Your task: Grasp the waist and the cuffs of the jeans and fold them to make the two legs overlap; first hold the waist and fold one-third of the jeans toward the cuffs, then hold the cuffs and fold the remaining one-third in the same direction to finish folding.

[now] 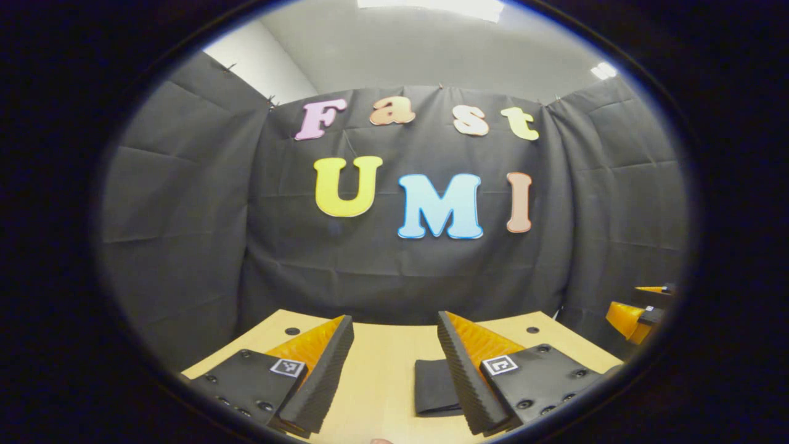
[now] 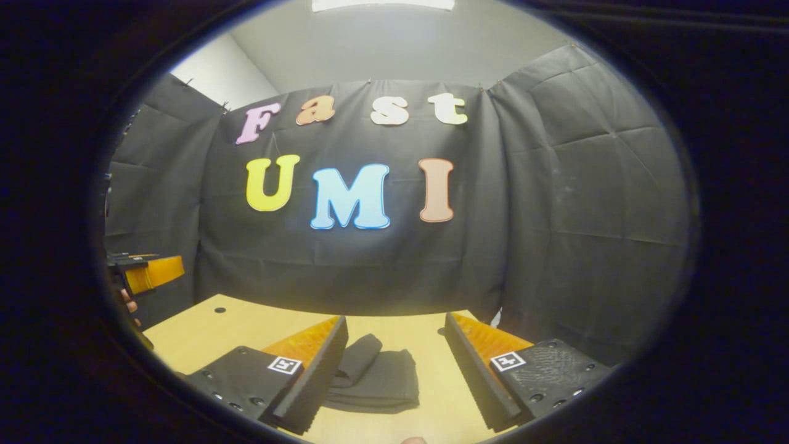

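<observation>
The jeans [image 2: 376, 376] are seen lying on the table [image 2: 246, 327] as a small dark folded bundle, so the folding is judged finished or nearly so; at most a tidying is left. The right gripper [image 2: 394, 370] is held above them, fingers spread, nothing pinched. The left gripper [image 1: 394, 370] is likewise spread and empty, raised over the table. Nothing is seen blocking the way.

Your folded jeans [image 2: 376, 376] lie on the table [image 2: 246, 327] at bottom centre of the right gripper view (between that gripper's fingers); the left gripper [image 2: 151, 271] sits at far left.
</observation>
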### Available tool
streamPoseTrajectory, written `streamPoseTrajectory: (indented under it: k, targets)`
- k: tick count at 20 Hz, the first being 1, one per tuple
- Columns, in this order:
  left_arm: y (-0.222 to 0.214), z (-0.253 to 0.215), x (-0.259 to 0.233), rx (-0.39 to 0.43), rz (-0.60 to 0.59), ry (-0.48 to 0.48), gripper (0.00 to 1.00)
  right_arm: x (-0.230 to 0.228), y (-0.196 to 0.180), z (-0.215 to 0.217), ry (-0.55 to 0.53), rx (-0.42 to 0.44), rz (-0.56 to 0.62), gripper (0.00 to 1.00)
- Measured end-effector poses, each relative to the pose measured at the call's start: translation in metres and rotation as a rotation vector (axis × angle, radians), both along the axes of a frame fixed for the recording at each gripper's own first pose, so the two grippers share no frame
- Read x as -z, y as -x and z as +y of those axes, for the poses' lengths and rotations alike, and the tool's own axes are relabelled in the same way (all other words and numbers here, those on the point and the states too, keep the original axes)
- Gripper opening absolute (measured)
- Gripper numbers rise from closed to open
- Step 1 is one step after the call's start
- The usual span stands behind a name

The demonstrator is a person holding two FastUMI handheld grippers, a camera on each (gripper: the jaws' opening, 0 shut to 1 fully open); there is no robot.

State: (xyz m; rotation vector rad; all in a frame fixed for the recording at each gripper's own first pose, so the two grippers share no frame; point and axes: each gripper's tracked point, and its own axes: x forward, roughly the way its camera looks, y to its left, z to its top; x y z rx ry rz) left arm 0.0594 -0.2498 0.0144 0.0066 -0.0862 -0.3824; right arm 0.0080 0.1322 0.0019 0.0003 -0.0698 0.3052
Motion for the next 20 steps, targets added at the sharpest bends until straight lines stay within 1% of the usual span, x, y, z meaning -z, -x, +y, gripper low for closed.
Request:
streamPoseTrajectory:
  k: [2, 5, 8, 10, 13, 14, 20]
  targets:
    - [0.009, 0.003, 0.0, -0.006, 0.003, -0.012, 0.87, 0.001, 0.001, -0.009, 0.034, 0.025, -0.02, 0.95]
    - [0.009, 0.009, 0.006, -0.036, 0.007, -0.039, 0.89, -0.006, 0.009, -0.013, 0.046, 0.027, -0.056, 0.95]
    - [0.013, 0.009, 0.011, -0.043, 0.029, 0.0, 0.89, -0.009, 0.018, -0.01, 0.055, 0.003, -0.084, 0.95]
    - [0.016, 0.008, 0.011, -0.046, 0.014, 0.012, 0.89, -0.005, 0.021, -0.01, 0.067, -0.004, -0.087, 0.94]
    - [0.018, -0.001, 0.02, -0.042, 0.02, -0.012, 0.88, -0.005, 0.018, -0.015, 0.086, 0.002, -0.087, 0.94]
    - [0.016, -0.003, 0.021, -0.041, 0.02, -0.014, 0.89, -0.006, 0.017, -0.018, 0.086, 0.005, -0.091, 0.95]
    - [0.014, -0.019, 0.018, -0.021, 0.003, -0.01, 0.88, -0.014, 0.006, -0.026, 0.067, 0.027, -0.105, 0.95]
